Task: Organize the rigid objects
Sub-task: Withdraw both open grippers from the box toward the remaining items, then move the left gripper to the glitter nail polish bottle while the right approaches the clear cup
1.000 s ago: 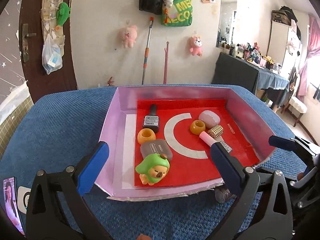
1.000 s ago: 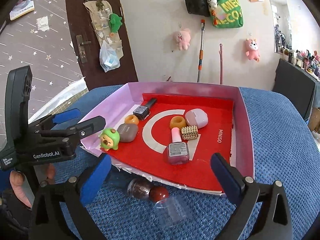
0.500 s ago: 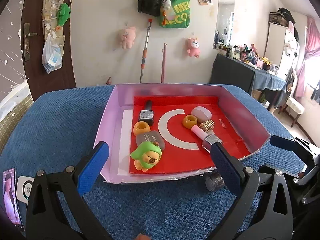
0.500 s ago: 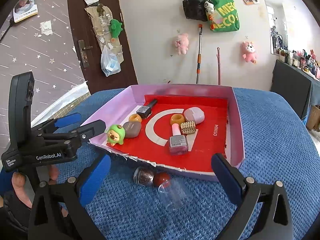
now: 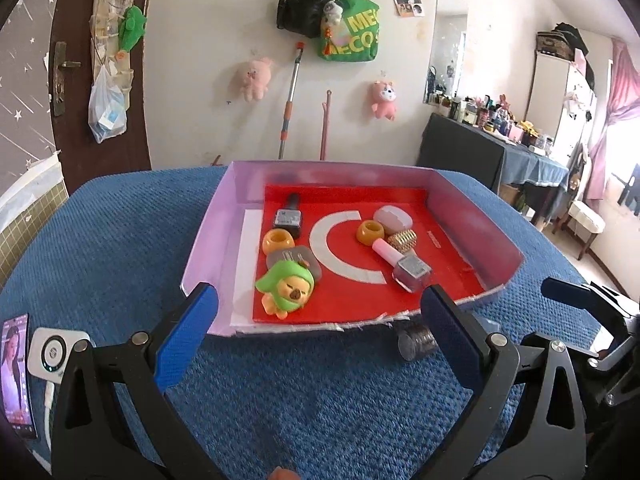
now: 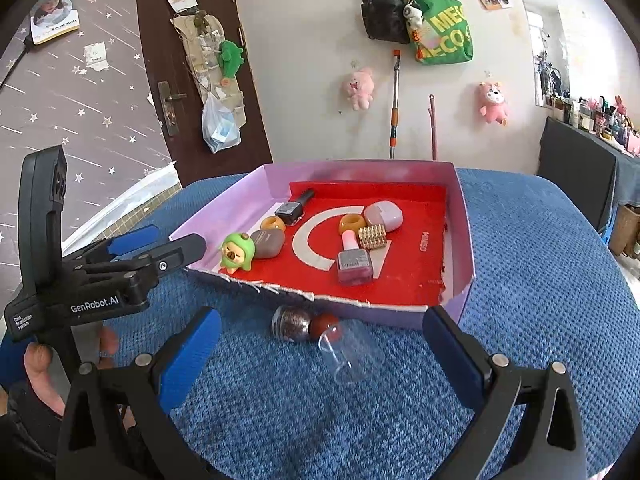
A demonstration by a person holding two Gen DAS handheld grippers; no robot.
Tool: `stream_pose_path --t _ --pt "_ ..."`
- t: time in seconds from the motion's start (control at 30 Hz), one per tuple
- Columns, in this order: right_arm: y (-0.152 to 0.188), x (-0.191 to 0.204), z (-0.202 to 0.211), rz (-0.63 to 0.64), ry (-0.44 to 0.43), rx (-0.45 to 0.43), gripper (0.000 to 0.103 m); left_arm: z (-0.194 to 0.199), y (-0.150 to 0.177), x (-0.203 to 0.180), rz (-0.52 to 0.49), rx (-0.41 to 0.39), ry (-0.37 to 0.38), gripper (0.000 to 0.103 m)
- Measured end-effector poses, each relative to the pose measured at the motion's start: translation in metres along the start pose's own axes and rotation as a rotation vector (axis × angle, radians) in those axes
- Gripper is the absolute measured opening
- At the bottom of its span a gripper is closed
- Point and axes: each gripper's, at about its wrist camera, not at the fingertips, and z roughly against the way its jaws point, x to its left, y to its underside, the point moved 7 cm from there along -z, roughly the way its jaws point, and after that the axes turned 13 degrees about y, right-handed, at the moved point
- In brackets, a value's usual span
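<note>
A lilac cardboard tray [image 5: 208, 232] [image 6: 224, 216] with a red liner sits on the blue cloth. It holds a green-hooded duck toy [image 5: 286, 288] [image 6: 237, 252], a grey case, two orange rings, a black nail polish bottle [image 5: 289, 216], a pink nail polish bottle [image 5: 402, 264] [image 6: 354, 262], a gold ridged cylinder and a pink oval case. Outside the tray's front edge lies a dark glittery bottle [image 6: 292, 323] [image 5: 416, 346] with a clear cap [image 6: 352, 354]. My left gripper [image 5: 316, 336] [image 6: 164, 242] is open and empty before the tray's left front corner. My right gripper [image 6: 322, 354] [image 5: 580, 300] is open over the fallen bottle.
A phone [image 5: 16, 376] and a white device [image 5: 56, 354] lie at the cloth's left edge. A person's hand [image 6: 36, 364] holds the left gripper's handle. A dark dresser [image 5: 480, 148] with cosmetics stands at the far right. Blue cloth [image 5: 320, 400] spreads in front of the tray.
Both grippers have drawn back from the tray, which now looks smaller and farther off. The fallen bottle outside the front edge shows more fully. Both stay open.
</note>
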Motion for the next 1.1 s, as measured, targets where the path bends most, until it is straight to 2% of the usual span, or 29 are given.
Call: stream_pose_path --t 0.37,0.53,0.8,1.1 --pt "0.022 -0.008 0.001 -0.014 0.008 0.028 0.103 -0.011 0.024 -0.012 -0.014 0.078 0.019 0.103" --pt "0.028 -0.019 -0.005 -0.023 0.02 0.053 0.086 -0.022 0.029 -0.02 -0.019 0.104 0.035 0.103" --pt "0.039 -0.029 -0.024 -0.009 0.036 0.1 0.079 -0.051 0.041 -0.037 -0.053 0.185 0.057 0.103" --pt "0.045 -0.023 -0.043 0.035 0.017 0.137 0.078 -0.075 0.048 -0.037 -0.037 0.258 0.064 0.103"
